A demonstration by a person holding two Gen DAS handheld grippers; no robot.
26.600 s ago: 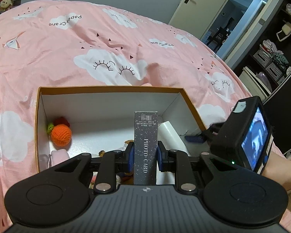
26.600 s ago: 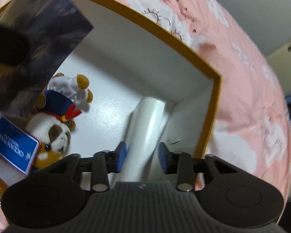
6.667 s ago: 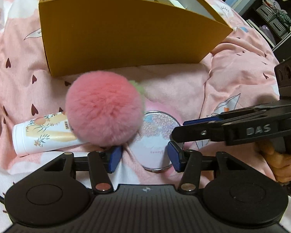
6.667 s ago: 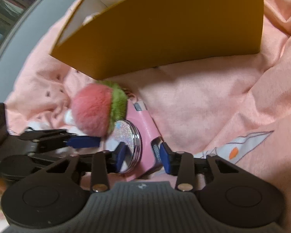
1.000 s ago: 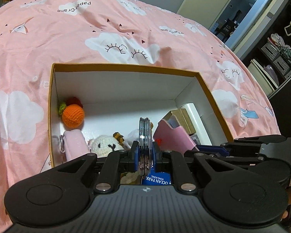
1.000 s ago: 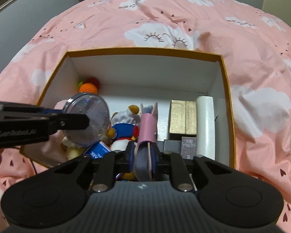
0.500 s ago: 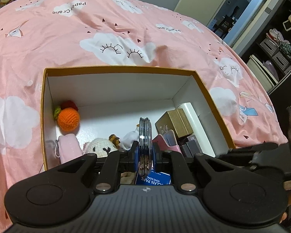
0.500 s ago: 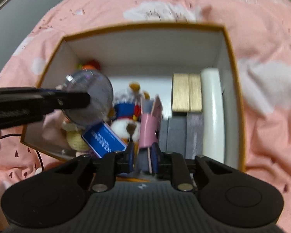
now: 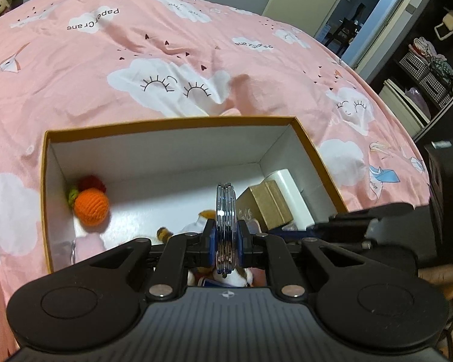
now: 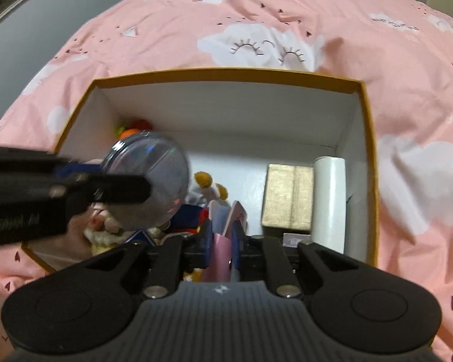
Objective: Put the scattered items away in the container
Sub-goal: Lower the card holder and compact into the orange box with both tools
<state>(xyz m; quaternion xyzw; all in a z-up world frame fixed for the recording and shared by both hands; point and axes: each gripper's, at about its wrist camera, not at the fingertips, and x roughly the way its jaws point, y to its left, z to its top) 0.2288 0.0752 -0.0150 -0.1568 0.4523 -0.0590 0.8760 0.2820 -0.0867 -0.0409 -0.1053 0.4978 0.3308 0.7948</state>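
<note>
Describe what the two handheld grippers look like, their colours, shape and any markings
Both grippers are matte black. From its own camera, the left gripper shows a ribbed body with a small logo, two round discs, silver pivot pins and blue pads on its fingers. The right gripper is built the same. Seen from the side, the left one bears faint, blurred white lettering.

Both handheld grippers were the same matte black plastic build: a ribbed housing with a tiny round logo in the middle, two big rounded lobes with a shallow disc in each, and slim linkage arms pinned by silver screws. The left gripper (image 9: 225, 242) and the right gripper (image 10: 221, 246) each had blue pads on the inside of their black fingers (image 9: 208, 241). Seen side-on from the right wrist camera, the left one was a long black bar with blurry pale lettering I couldn't read.
</note>
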